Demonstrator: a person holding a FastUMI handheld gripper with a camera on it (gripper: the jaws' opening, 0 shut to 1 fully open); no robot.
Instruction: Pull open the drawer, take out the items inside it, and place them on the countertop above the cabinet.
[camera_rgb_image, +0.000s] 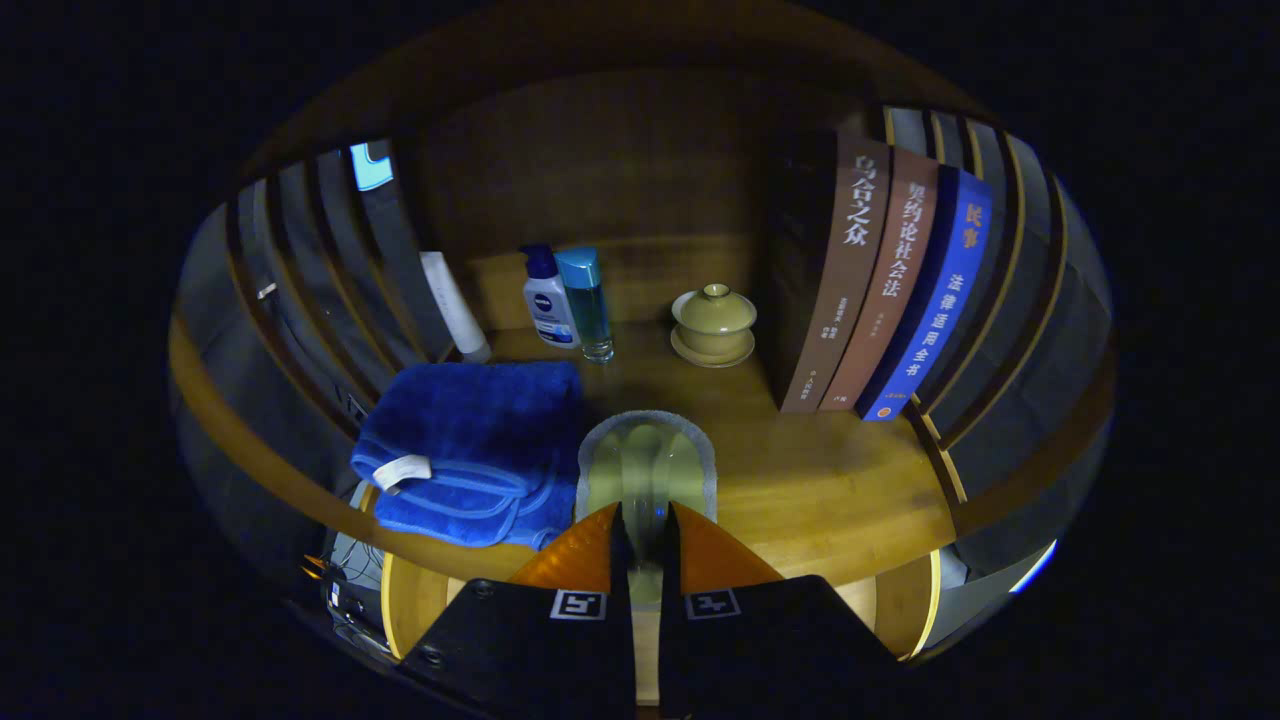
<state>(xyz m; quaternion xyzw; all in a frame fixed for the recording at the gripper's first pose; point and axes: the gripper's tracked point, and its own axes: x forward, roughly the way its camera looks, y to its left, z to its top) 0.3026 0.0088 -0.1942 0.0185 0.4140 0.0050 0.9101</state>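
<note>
Hand-held gripper (645, 525), fingers nearly closed, clamps a clear glass (647, 470) just above the worktop (830, 480), blue towel (470, 445) beside it; release appears next, calling for a gentle set-down before opening.

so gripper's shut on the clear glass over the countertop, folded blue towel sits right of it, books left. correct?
Sides are swapped. In the gripper view the folded blue towel lies on the countertop left of the clear glass, and the books stand to the right. The rest holds: the gripper has both fingers closed on the glass.
</note>
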